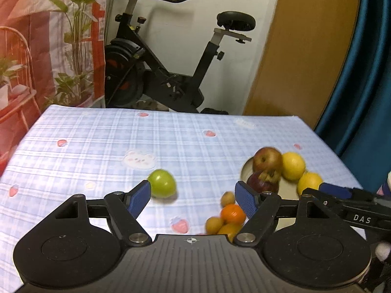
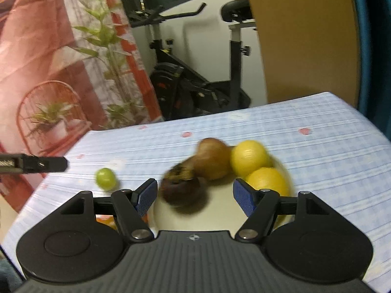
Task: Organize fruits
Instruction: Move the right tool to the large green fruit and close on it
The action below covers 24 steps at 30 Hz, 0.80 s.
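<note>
Both hand-held grippers hang over the bench with nothing in them. The left hand-held gripper (image 1: 193, 196) has its blue pads spread wide, and the green apple (image 1: 162, 183) sits on the checked cloth (image 1: 97, 141) just beyond its left fingertip, apart from the other fruit and toward the middle of the bench. Between and under its right finger lies a small cluster: an orange (image 1: 233, 213) with a few small yellowish fruits (image 1: 214, 224) touching it, close to the near edge.

The right hand-held gripper (image 2: 194, 195) is also spread open, poised over the pale plate (image 2: 220, 216) near the right edge of the bench. On the plate sit two reddish-brown apples (image 2: 212, 158), blurred in the right wrist view, one leaning against the other, and two lemons (image 2: 249, 157) touching each other at the plate's right rim. An exercise bike (image 1: 158, 73) stands behind the far edge.
</note>
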Each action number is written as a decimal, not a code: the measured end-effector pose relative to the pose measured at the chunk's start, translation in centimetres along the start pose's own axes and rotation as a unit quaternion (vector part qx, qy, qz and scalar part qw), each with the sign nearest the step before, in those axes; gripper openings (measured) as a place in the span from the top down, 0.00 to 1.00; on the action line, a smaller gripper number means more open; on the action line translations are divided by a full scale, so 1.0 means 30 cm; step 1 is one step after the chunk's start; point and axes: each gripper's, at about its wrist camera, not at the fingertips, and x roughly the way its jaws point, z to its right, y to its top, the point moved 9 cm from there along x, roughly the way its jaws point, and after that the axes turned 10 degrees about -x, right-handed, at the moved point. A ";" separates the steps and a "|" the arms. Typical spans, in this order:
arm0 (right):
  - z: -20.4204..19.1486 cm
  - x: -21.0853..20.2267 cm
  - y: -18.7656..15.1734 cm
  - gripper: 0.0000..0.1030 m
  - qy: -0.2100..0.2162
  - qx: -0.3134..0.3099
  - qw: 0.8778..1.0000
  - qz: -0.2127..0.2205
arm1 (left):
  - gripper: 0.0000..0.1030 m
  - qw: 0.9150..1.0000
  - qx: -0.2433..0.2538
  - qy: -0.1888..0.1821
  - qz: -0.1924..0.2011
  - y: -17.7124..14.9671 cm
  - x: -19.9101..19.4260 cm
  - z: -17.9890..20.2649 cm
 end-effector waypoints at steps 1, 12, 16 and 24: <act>-0.026 -0.002 -0.005 0.31 0.004 -0.003 1.000 0.002 | 0.24 1.000 0.002 0.003 0.000 -0.009 -0.008 -0.012; -0.217 0.018 -0.086 0.31 0.045 -0.040 0.998 -0.032 | 0.25 1.000 -0.021 0.001 0.011 -0.083 -0.069 -0.083; -0.245 0.019 -0.121 0.31 0.051 -0.050 0.997 -0.040 | 0.25 1.000 -0.028 -0.004 0.011 -0.102 -0.069 -0.089; -0.311 0.009 -0.193 0.41 0.081 -0.076 0.992 -0.061 | 0.26 0.999 -0.038 -0.006 -0.005 -0.155 -0.048 -0.097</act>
